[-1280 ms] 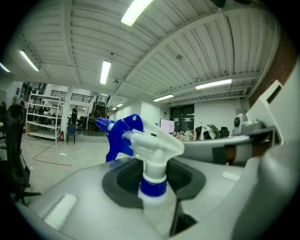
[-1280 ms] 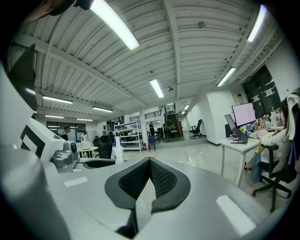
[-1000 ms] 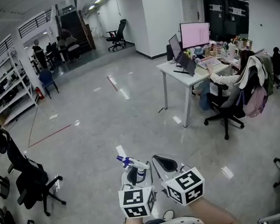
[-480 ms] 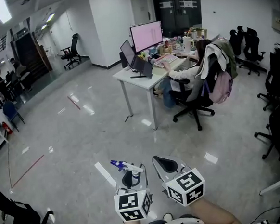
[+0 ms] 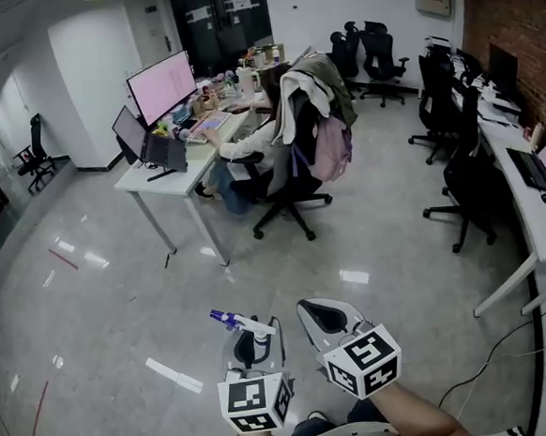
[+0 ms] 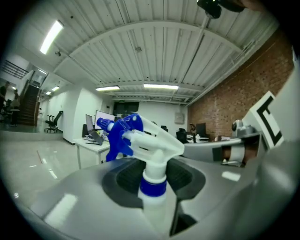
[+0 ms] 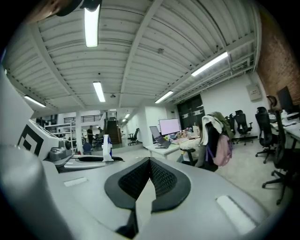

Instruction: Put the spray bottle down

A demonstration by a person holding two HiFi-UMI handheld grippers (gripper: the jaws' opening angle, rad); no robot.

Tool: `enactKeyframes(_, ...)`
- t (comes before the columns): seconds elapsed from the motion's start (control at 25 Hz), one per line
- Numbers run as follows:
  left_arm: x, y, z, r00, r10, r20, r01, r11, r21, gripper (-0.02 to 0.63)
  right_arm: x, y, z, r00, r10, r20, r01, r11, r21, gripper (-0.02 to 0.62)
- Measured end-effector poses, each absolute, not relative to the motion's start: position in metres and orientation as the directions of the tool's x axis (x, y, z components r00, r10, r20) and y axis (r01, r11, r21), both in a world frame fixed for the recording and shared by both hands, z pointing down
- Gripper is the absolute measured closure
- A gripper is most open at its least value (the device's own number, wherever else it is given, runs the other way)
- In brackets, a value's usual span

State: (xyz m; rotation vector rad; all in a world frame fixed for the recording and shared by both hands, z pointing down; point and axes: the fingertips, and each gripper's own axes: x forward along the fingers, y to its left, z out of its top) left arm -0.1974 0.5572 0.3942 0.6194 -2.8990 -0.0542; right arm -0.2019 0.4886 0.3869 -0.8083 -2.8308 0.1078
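Head view: the person stands on a glossy grey floor of an open office, both grippers held out low in front, side by side. The left gripper is clamped on the spray bottle. Its white trigger head, with blue nozzle and blue trigger, sticks out past the jaw tips and points up and to the left in the picture. The bottle rests on no surface and is carried over bare floor, well apart from any desk.

In the left gripper view the spray bottle stands between the two dark pads, which press on its neck at the blue collar (the body below the collar is hidden by the jaws). The nozzle points left there.

The right gripper sits just beside the left one and carries nothing. In the right gripper view its jaws are together, the ribbed black pads meeting at their tips with nothing between them. The bottle shows small at the left of that view.

Farther off, a white desk holds a monitor and a laptop. A seated person works at it in an office chair draped with jackets and a pink backpack. Black chairs and a long desk line the right side, below a brick wall.
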Motion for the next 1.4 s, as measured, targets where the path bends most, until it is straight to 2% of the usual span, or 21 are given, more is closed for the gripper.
enactKeyframes(0.2,-0.215,0.484,0.395,-0.815,-0.557,0.157,-0.554,0.830,0.068,0.476,-0.211,0.419,0.390,-0.905,0.389,0.171,0.372,0.920,-0.121,0.597)
enactKeyframes(0.48,-0.235,0.363,0.398,-0.718,-0.677,0.159,-0.676,0.734,0.074,0.476,-0.220,0.302,0.391,-0.952,0.251,0.175,0.237,0.967,-0.097,0.597)
enactKeyframes(1.08,-0.247,0.063,0.399,-0.524,-0.841,0.135,-0.838,0.537,0.095,0.476,-0.207,0.003,0.387,-0.987,-0.024,0.160,-0.031,0.999,-0.042,0.597)
enactKeyframes(1.4,-0.218,-0.077,0.398,-0.371,-0.921,0.118,-0.921,0.381,0.077,0.476,-0.168,-0.127,0.396,-0.965,-0.203,0.164,-0.211,0.977,-0.034,0.597)
